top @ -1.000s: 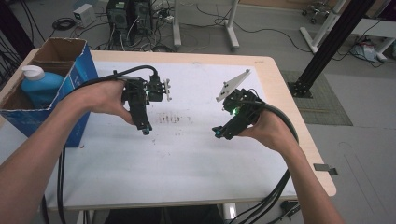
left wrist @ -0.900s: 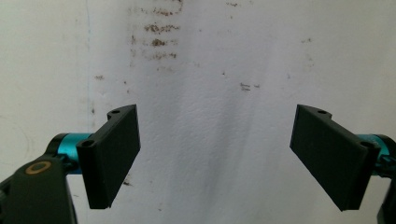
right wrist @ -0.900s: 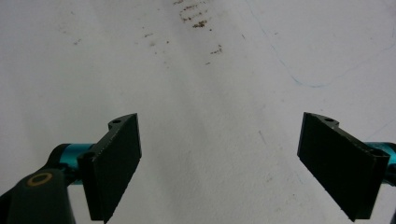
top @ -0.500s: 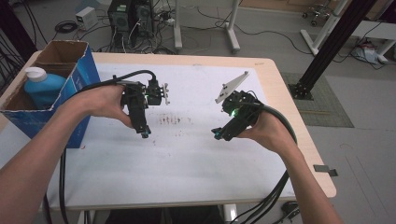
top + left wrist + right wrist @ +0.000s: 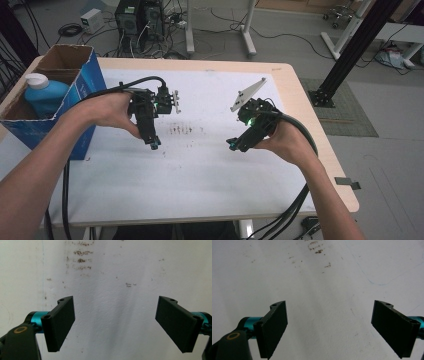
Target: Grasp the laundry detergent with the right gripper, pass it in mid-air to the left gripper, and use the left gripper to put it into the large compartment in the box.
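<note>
My left gripper (image 5: 154,144) is held over the left middle of the white table sheet (image 5: 200,170), pointing down at it. In the left gripper view its gripper (image 5: 116,325) stands open, with bare stained sheet between the black pads (image 5: 61,322). My right gripper (image 5: 232,145) hovers over the right middle of the sheet, tilted down to the left. In the right gripper view that gripper (image 5: 329,327) is open too, and nothing lies between its pads (image 5: 395,327). A patch of brown specks (image 5: 181,129) marks the sheet between the two grippers.
An open blue cardboard box (image 5: 55,100) stands at the table's left edge with a blue bottle with a white cap (image 5: 45,92) inside. Cables trail from both grippers off the front edge. The table's wooden rim (image 5: 345,190) shows at the right.
</note>
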A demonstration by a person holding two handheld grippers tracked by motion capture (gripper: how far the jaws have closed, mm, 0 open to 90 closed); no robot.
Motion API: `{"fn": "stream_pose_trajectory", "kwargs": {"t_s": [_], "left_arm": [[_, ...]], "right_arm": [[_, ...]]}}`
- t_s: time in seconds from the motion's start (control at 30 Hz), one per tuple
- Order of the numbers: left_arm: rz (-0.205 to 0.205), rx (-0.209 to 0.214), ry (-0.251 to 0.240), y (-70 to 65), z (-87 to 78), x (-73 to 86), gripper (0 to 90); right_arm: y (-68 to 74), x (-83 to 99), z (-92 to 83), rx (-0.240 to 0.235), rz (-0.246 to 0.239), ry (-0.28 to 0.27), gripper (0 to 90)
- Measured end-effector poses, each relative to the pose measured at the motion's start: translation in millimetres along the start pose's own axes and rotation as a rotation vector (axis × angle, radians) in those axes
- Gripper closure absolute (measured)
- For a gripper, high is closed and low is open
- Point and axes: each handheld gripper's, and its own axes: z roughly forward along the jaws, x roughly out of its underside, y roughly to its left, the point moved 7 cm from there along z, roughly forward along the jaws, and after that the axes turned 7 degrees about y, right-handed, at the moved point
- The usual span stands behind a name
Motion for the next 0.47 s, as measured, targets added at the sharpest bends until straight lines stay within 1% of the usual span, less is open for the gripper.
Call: {"fn": "stream_pose_trajectory", "kwargs": {"t_s": [0.13, 0.17, 0.3, 0.37, 0.47], "left_arm": [[0.006, -0.002, -0.001, -0.8, 0.0, 0.0, 16.1], [0.014, 0.001, 0.006, -1.0, -0.6, 0.4, 16.1], [0.013, -0.001, -0.002, -1.1, 0.1, 0.0, 16.1], [0.021, -0.007, 0.006, -0.6, 0.4, 0.7, 16.1], [0.004, -0.012, -0.022, 0.3, 2.0, 1.3, 16.1]], "right_arm": [[0.2, 0.3, -0.6, 0.002, 0.003, -0.003, 13.1], [0.2, 0.5, -0.9, 0.004, 0.001, -0.003, 13.1], [0.8, 0.4, 0.3, 0.003, 0.003, -0.005, 13.1], [1.0, 0.0, 1.5, 0.004, 0.006, -0.007, 13.1], [0.3, -0.3, 4.5, 0.002, 0.008, -0.015, 13.1]]}}
